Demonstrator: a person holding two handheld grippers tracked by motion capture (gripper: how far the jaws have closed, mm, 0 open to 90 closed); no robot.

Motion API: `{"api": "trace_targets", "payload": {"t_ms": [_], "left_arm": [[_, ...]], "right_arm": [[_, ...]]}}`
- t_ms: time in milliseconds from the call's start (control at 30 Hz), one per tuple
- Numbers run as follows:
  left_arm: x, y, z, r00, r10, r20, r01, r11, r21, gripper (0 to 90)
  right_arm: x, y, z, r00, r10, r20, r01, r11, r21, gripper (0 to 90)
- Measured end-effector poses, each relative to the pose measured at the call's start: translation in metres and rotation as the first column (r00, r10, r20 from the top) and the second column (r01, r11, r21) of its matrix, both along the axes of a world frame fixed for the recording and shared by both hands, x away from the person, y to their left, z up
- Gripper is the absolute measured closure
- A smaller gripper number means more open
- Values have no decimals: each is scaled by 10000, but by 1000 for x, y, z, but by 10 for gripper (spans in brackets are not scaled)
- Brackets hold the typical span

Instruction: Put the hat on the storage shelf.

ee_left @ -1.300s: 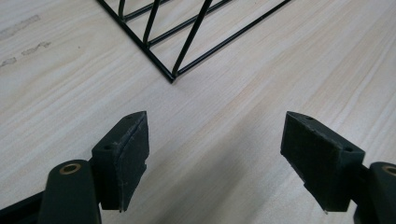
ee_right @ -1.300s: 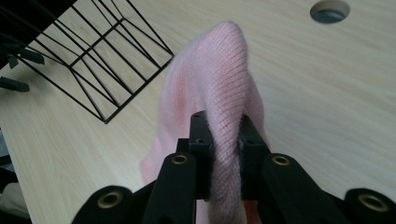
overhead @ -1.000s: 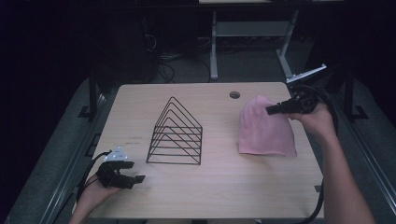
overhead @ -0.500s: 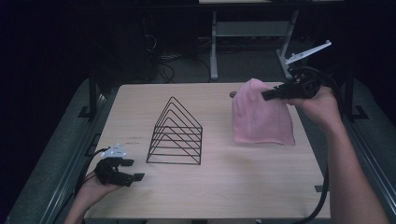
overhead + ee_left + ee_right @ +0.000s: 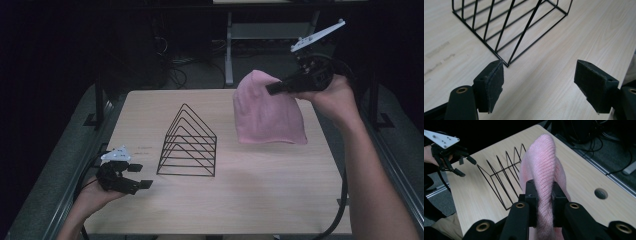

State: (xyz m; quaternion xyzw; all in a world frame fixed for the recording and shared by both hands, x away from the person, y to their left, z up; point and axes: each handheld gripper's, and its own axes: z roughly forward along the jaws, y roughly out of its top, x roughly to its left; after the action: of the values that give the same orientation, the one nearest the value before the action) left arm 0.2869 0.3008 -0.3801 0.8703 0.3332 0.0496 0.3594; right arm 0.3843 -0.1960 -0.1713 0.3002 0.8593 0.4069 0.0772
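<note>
Pink knit hat (image 5: pixel 267 112) pinched between right tongs (image 5: pixel 272 88), hanging below.

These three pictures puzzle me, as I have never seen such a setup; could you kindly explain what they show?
A person sits at a wooden table and holds a hand-held gripper with two black jaws in each hand. The high view looks down from above the person's side. The other two come from cameras riding on each gripper. On the table stands a black wire rack. The right gripper is clamped on a pink knitted cloth and holds it in the air. The left gripper is open, holds nothing, and points toward the rack.
</note>
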Motion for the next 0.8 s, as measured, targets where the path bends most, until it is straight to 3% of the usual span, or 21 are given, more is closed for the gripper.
{"api": "trace_targets", "payload": {"t_ms": [100,300,467,800], "left_arm": [[3,0,11,9999,-96,72,95,9999,41,240],[8,-5,38,9987,-416,298,427,9984,-361,240],[13,-14,60,9958,-799,449,814,9961,-326,240],[26,-26,89,9913,-1133,665,1170,9916,-558,241]], "right_arm": [[-1,13,12,9996,221,150,-221,9998,-22,798],[-1,36,29,9953,767,591,-764,9971,-64,798],[-2,54,43,9907,1114,780,-1109,9938,-99,798],[-3,92,66,9763,1821,1172,-1835,9830,13,798]]}}
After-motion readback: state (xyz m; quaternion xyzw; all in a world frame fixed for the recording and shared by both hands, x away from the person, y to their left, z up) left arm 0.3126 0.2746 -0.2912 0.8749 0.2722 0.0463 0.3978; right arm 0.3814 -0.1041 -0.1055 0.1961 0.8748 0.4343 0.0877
